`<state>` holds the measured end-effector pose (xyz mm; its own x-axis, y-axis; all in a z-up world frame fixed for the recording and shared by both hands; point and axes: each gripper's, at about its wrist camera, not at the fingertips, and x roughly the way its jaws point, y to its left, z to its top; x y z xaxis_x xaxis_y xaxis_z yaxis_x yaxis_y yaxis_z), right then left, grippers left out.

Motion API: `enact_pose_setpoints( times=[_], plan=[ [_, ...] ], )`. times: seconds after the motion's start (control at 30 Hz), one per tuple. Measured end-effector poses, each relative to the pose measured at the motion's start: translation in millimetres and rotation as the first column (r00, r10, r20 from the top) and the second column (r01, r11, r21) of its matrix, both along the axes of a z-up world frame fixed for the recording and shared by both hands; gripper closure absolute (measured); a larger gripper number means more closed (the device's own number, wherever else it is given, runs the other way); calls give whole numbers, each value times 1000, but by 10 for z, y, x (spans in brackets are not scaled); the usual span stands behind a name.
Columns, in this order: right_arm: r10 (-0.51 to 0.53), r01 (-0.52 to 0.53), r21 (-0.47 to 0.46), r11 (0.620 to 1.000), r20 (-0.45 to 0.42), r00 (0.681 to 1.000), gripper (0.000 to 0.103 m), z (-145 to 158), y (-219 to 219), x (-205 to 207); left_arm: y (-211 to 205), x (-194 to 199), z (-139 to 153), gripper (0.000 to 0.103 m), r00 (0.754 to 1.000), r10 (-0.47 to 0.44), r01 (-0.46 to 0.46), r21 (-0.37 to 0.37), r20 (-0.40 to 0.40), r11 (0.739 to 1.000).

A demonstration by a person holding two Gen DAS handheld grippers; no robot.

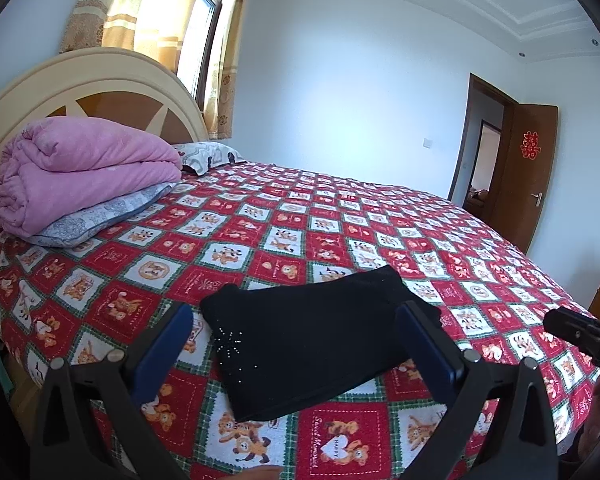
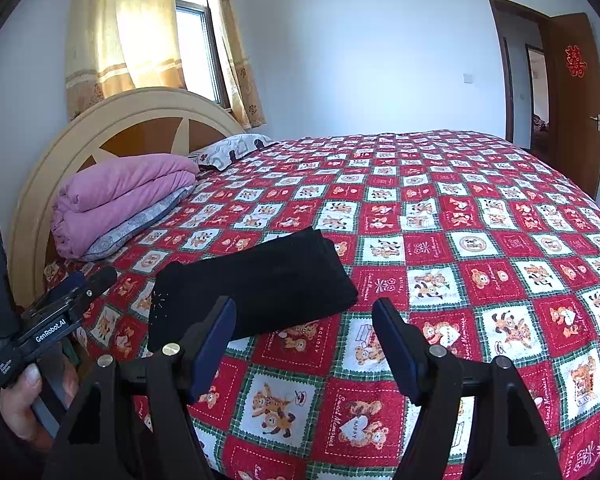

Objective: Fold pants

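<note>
Pants [image 1: 312, 336] folded (black) on bed [image 1: 440, 240].

"GenRobot.AI" is printed in white on the black body of the left gripper [image 2: 80, 286], seen at the left edge of the right wrist view. On the red, white and green checked bedspread with teddy-bear squares [image 1: 340, 216], "Sweet Memories" and "HAPPY" are stitched on a red square, and "HOLIDAY" is read on another. A red paper double-happiness character, 囍, is stuck on the brown wooden door [image 1: 530, 145].
</note>
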<state>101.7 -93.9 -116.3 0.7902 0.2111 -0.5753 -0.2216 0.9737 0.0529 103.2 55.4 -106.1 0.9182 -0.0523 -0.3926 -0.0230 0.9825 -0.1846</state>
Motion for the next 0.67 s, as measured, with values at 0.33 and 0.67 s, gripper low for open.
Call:
enact_pose_setpoints(
  times=[0.33, 0.67],
  plan=[
    [-8, 8, 1, 1000, -5, 1000, 31, -26, -27, 8, -34, 13, -26, 0, 1000, 16, -16, 25, -7, 1000],
    [-13, 13, -11, 1000, -18, 1000, 31, -69, -47, 7, -71, 10, -57, 0, 1000, -5, 5, 23, 4, 1000]
  ],
)
